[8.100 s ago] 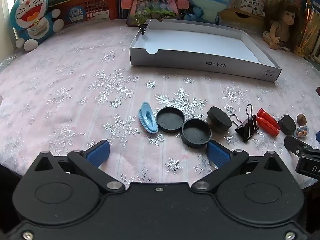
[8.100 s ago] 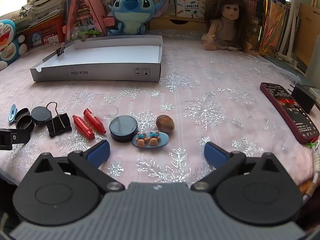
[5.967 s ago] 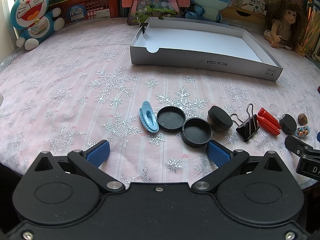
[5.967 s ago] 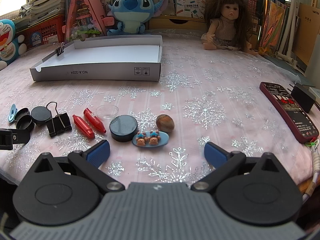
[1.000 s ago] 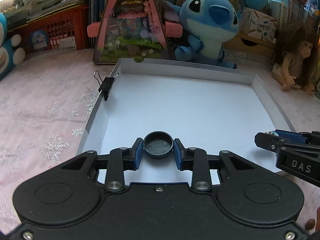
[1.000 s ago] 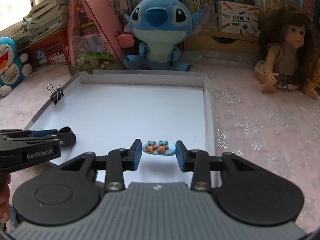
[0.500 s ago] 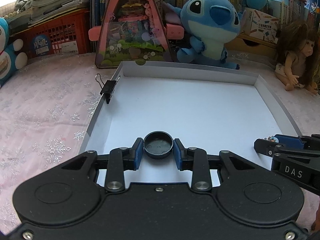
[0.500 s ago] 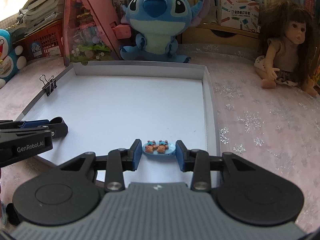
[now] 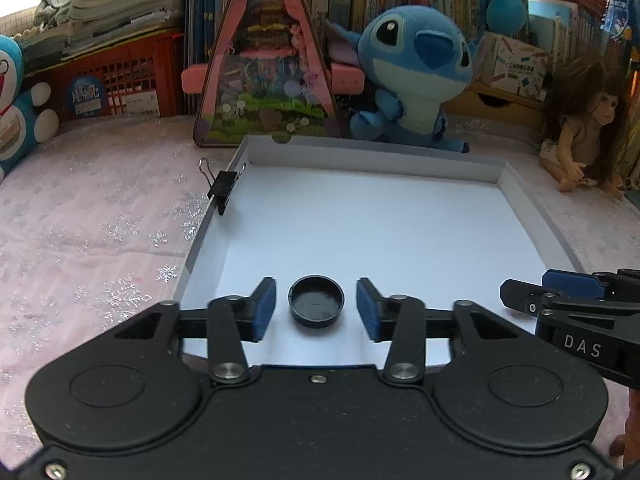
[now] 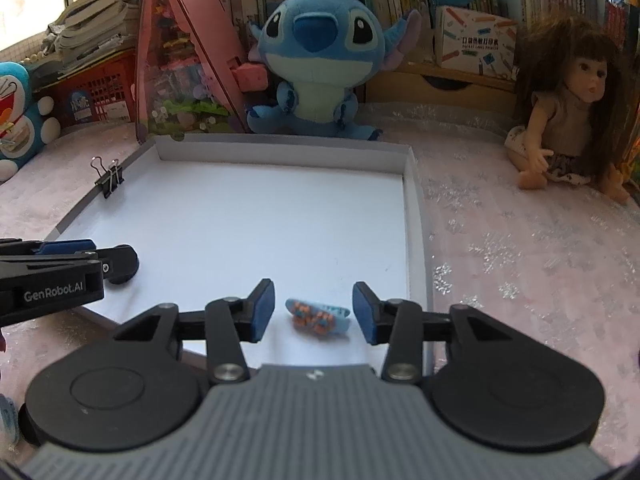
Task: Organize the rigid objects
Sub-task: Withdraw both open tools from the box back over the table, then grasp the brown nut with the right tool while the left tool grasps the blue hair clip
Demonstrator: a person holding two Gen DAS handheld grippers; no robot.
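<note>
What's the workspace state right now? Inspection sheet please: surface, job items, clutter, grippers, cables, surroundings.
Surface: pink snowflake tablecloth.
Job's things: white tray; black cap and blue bear clip lie inside near its front edge.
Clutter: black binder clip clamped on the tray's left wall.
Grippers: left gripper and right gripper have just been opening; each item sits between the pads, clear of them.
Cables: nothing seen.
Surroundings: blue plush, doll, pink triangular toy house, red crate, bookshelf behind.
</note>
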